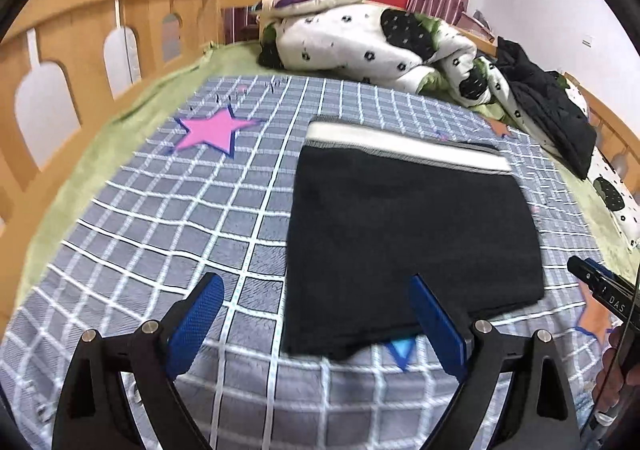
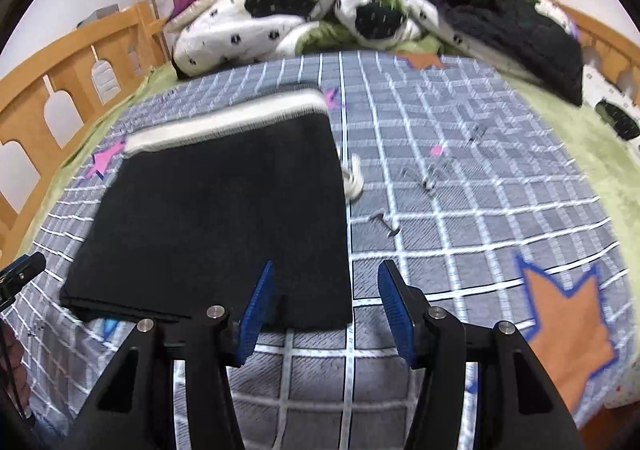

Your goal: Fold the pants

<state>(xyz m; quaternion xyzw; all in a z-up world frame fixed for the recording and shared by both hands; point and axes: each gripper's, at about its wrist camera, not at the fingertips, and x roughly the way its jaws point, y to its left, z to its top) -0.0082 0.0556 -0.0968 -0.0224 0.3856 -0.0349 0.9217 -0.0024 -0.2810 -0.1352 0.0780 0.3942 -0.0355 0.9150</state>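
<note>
Pants [image 1: 412, 234] folded flat, black rectangle, white waistband toward far edge of checked blanket [image 1: 160, 218]. Left gripper [image 1: 316, 314] wide, empty. Right gripper [image 2: 326, 306] half-spread, empty, at near edge.

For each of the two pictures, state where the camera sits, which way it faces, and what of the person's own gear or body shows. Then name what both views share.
Left wrist: on the left tool, facing down the bed; open, empty jaws; right tool and hand at right edge.
Right wrist: on the right tool, same direction; jaws apart, empty.
Shared: folded black pants, grid blanket, bunched quilt.
</note>
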